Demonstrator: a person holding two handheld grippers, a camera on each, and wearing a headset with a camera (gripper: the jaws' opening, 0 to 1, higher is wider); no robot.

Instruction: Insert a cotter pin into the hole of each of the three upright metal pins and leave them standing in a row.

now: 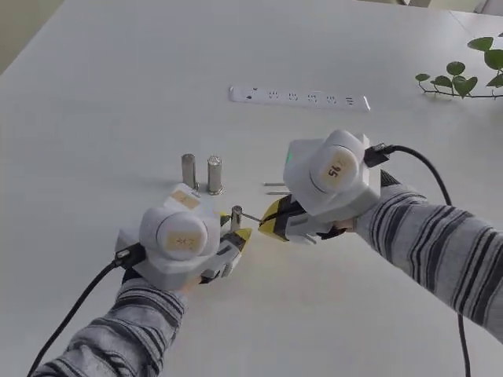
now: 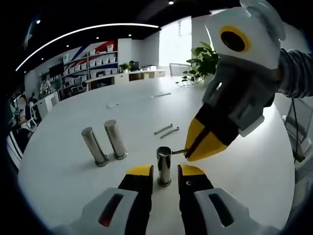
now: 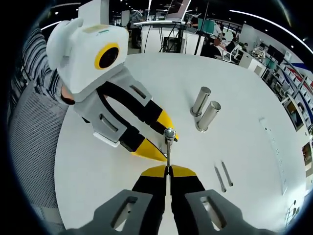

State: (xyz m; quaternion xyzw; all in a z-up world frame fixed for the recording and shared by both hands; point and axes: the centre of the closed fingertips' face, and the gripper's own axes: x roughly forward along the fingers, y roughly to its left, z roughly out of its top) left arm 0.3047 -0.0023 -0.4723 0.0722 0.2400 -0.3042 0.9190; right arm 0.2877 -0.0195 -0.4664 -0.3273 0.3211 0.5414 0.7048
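My left gripper [image 1: 236, 236] is shut on an upright metal pin [image 2: 164, 165] that stands on the white table; its yellow-tipped jaws flank the pin's lower half. My right gripper [image 3: 167, 171] is shut on a thin cotter pin [image 3: 168, 154], whose tip touches the held pin's top [image 3: 169, 133] at its side. In the head view this cotter pin [image 1: 251, 216] bridges the two grippers. Two more metal pins [image 1: 189, 170] [image 1: 214, 174] stand side by side just behind. Two spare cotter pins [image 1: 275, 188] lie flat to their right.
A white power strip [image 1: 299, 97] lies further back on the table [image 1: 118, 94]. Plant leaves [image 1: 464, 75] reach in at the far right edge. A black cable [image 1: 440, 184] trails from each gripper. The person's striped sleeves [image 1: 440, 251] come in from below.
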